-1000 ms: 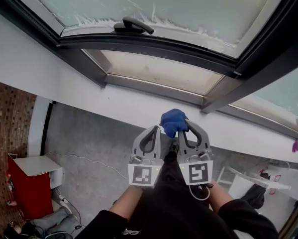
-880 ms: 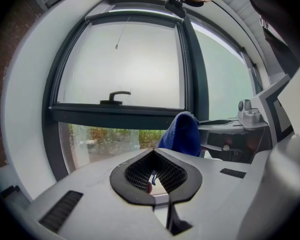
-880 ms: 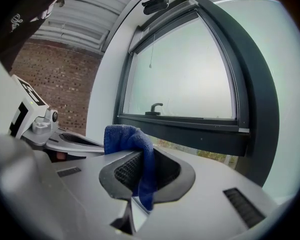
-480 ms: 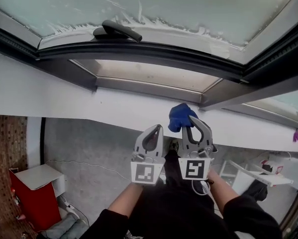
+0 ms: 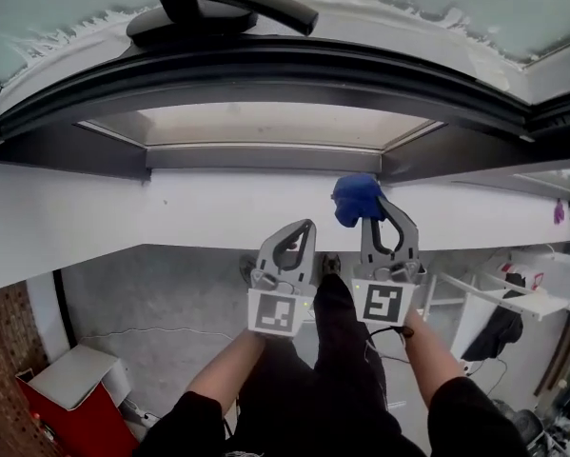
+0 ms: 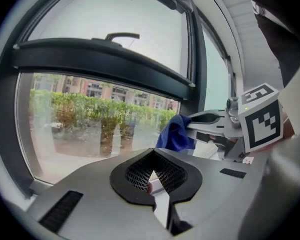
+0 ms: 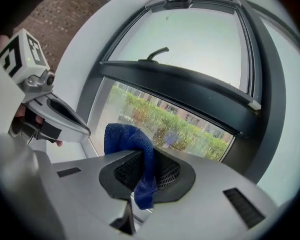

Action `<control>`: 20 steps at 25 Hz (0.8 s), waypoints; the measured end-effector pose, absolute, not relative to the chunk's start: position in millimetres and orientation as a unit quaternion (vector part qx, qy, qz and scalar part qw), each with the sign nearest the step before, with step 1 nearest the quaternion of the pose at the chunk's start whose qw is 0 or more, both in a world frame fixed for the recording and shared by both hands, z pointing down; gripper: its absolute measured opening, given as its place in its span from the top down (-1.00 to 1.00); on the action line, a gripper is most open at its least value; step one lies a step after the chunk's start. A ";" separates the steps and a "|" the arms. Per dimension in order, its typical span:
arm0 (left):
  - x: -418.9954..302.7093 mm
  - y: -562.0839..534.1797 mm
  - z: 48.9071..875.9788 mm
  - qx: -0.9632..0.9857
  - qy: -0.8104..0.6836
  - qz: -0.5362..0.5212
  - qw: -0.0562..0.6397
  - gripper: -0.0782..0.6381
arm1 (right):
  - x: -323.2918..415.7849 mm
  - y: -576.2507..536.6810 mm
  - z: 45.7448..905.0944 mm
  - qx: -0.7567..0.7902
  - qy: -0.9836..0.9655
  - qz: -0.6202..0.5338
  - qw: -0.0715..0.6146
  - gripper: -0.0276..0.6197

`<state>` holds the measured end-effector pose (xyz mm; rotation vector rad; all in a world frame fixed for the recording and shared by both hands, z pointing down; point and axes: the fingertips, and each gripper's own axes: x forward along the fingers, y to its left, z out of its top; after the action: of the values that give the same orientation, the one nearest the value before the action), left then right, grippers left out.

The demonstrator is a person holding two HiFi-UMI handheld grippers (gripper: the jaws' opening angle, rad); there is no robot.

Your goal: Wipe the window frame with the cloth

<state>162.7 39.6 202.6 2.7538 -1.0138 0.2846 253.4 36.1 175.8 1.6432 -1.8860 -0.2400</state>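
A dark window frame [image 5: 265,76] spans the top of the head view, with a black handle [image 5: 229,6] on its open sash. My right gripper [image 5: 368,201] is shut on a blue cloth [image 5: 355,198], which bunches at its tip just below the frame's lower rail [image 5: 256,157], over the white sill. The cloth [image 7: 134,149] hangs between the jaws in the right gripper view. My left gripper [image 5: 304,228] sits beside it, lower, shut and holding nothing; the cloth [image 6: 176,134] shows to its right in the left gripper view.
A white sill and wall band [image 5: 123,212] runs under the frame. Below lie a grey floor [image 5: 151,303], a red cabinet [image 5: 80,403] at lower left, and a white rack [image 5: 503,298] at right. The open sash [image 7: 190,91] juts inward above the grippers.
Both grippers have risen toward the window frame, and the cloth now sits close under the lower rail. The view has moved nearer the window, so the handle looks larger.
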 end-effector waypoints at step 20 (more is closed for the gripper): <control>216.5 21.2 463.6 0.956 -0.288 0.021 0.060 0.77 | 294.1 41.0 446.0 0.702 -0.649 -0.110 0.272 0.84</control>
<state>216.5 21.2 463.6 2.8920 -0.8705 0.0650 294.1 41.0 446.0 1.8899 -1.7459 -0.2955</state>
